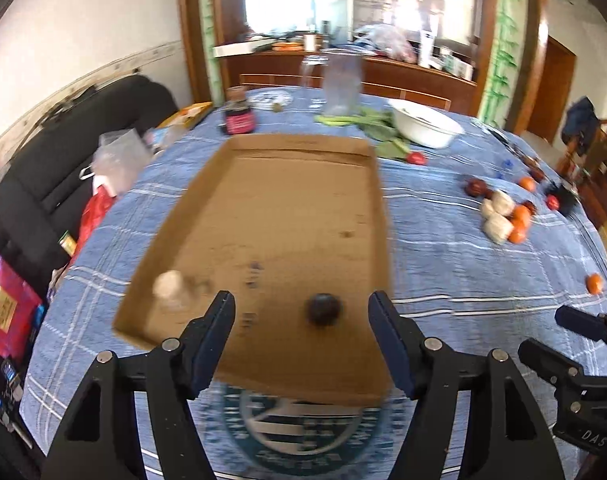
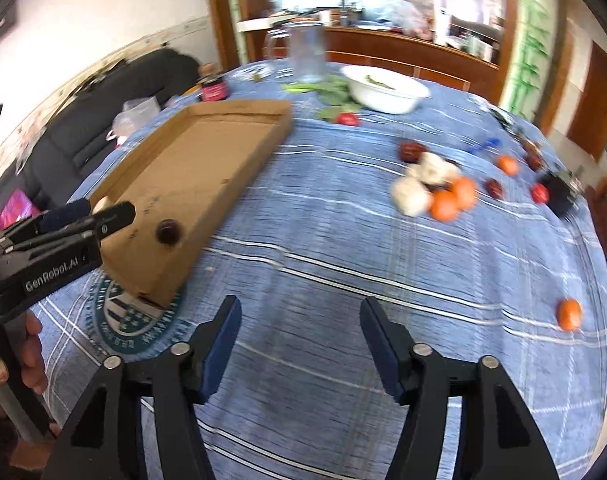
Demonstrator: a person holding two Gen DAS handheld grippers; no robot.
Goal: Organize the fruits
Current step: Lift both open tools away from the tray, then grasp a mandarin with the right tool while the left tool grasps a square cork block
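A shallow cardboard tray (image 1: 287, 184) lies on the blue checked tablecloth; it also shows in the right wrist view (image 2: 191, 160). In its near end lie a dark round fruit (image 1: 323, 310) (image 2: 168, 231) and a pale fruit (image 1: 168, 285). My left gripper (image 1: 301, 320) is open and empty, just above the tray's near end. My right gripper (image 2: 299, 330) is open and empty over bare cloth, right of the tray. A pile of pale, orange and dark red fruits (image 2: 435, 188) (image 1: 503, 216) lies to the right. One orange fruit (image 2: 569, 314) (image 1: 594, 283) lies alone near the right edge.
A white bowl (image 2: 385, 88), green leaves (image 2: 331, 94), a clear jar (image 2: 307, 54) and a dark jar with a pink label (image 2: 214, 89) stand at the far side. A red fruit (image 2: 348, 119) lies by the leaves. A black sofa (image 1: 63, 168) with bags is on the left.
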